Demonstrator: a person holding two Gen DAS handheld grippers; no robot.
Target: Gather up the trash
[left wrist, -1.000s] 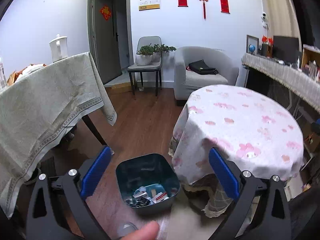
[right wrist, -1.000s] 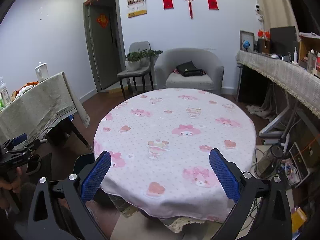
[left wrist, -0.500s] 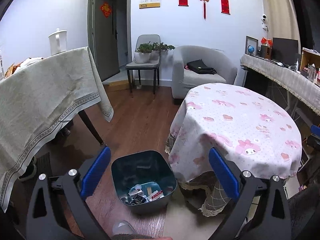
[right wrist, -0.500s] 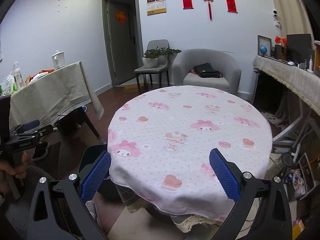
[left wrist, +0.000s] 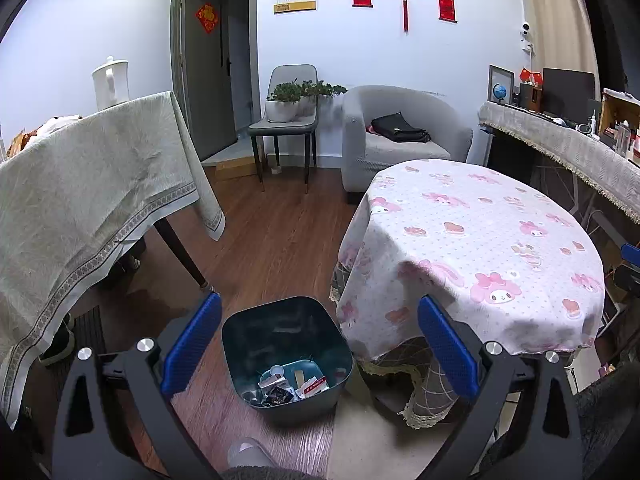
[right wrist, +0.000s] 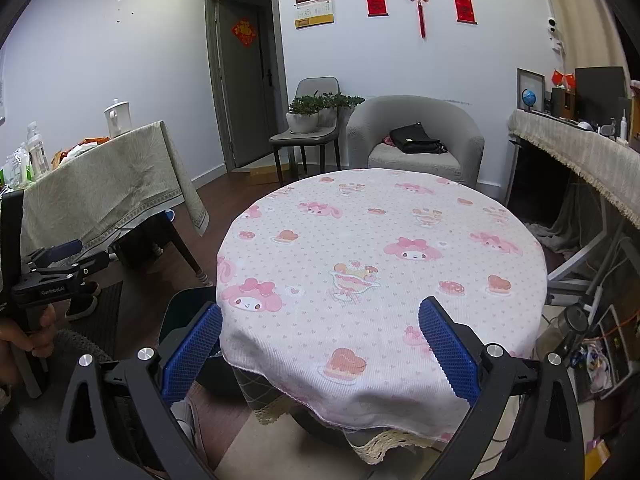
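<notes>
Both grippers, left gripper [left wrist: 318,340] and right gripper [right wrist: 319,344], hang spread and empty; trash [left wrist: 290,386] already sits in the bin [left wrist: 240,344] at lower centre, the round table [right wrist: 400,216] looks bare, so collection seems finished.

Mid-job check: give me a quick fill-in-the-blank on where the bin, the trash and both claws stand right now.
1. The dark teal plastic trash bin stands on the wooden floor beside the round table with the pink cartoon-print tablecloth, and the wrappers lie ____ it.
2. The left claw is ____, with nothing between its blue pads.
3. The right claw is open and holds ____.
4. The top of the round table shows ____ trash.

Missing words: inside; open; nothing; no
</notes>
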